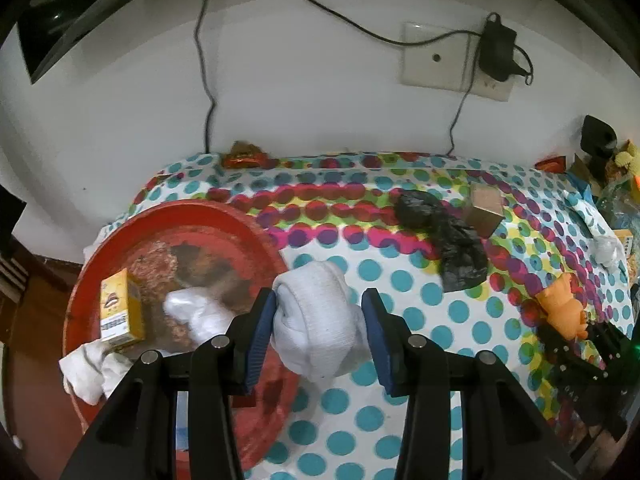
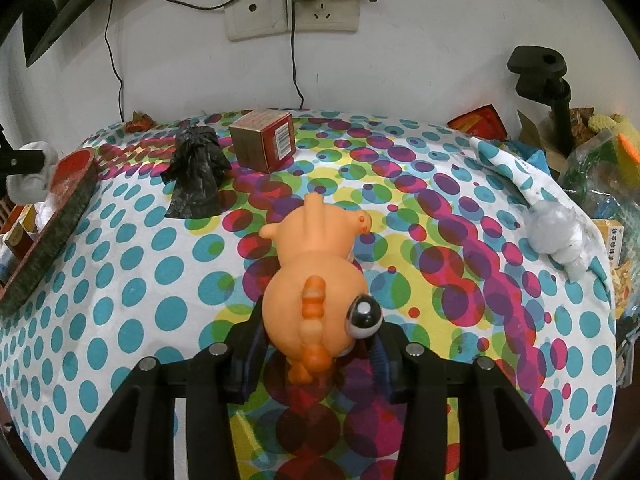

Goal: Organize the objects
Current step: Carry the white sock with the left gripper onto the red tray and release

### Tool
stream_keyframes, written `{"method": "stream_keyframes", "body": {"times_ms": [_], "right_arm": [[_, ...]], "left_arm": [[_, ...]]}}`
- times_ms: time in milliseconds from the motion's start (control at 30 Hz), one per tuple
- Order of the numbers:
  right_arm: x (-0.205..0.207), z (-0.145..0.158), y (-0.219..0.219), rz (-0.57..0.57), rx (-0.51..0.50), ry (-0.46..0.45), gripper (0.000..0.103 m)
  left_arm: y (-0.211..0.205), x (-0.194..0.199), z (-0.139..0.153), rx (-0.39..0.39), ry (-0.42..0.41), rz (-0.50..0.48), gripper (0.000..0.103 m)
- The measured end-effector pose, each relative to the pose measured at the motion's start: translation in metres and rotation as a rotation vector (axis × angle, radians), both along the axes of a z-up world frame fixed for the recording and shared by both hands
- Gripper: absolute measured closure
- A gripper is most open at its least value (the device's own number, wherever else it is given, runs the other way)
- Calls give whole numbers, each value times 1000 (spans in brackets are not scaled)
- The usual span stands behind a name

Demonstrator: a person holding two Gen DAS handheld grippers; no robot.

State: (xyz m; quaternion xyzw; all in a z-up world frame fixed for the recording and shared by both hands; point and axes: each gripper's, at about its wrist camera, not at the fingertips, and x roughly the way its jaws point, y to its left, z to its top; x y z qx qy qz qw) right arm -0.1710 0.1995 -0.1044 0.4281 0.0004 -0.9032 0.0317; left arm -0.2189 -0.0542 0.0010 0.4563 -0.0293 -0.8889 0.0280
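White sock (image 1: pixel 320 316) clamped in left gripper (image 1: pixel 320 332); orange toy (image 2: pixel 316 276) clamped in right gripper (image 2: pixel 316 356).
Red tray (image 1: pixel 168 216) rim lies just left; black bag (image 2: pixel 196 172) and box (image 2: pixel 264 144) stand ahead.

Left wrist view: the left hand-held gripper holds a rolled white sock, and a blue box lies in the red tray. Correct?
Not quite. In the left wrist view the box in the red tray is yellow, not blue. The left hand-held gripper does hold the rolled white sock.

Wall sockets (image 2: pixel 290 16) w/ black adapter (image 1: pixel 496 48), dangling cables (image 1: pixel 206 60), black clamp stand (image 2: pixel 544 80)
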Motion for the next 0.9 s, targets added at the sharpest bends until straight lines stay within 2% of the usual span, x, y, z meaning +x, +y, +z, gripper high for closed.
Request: {"method": "stream_keyframes", "body": {"times_ms": [367,900], "right_arm": [[0,1,-4,0,25,1,58],[-1,2,-5,-1,47,-1,58]], "left_arm": [[-54,14,6,-8,8,85,61],[-136,23,-5,-19,3,223,61]]}}
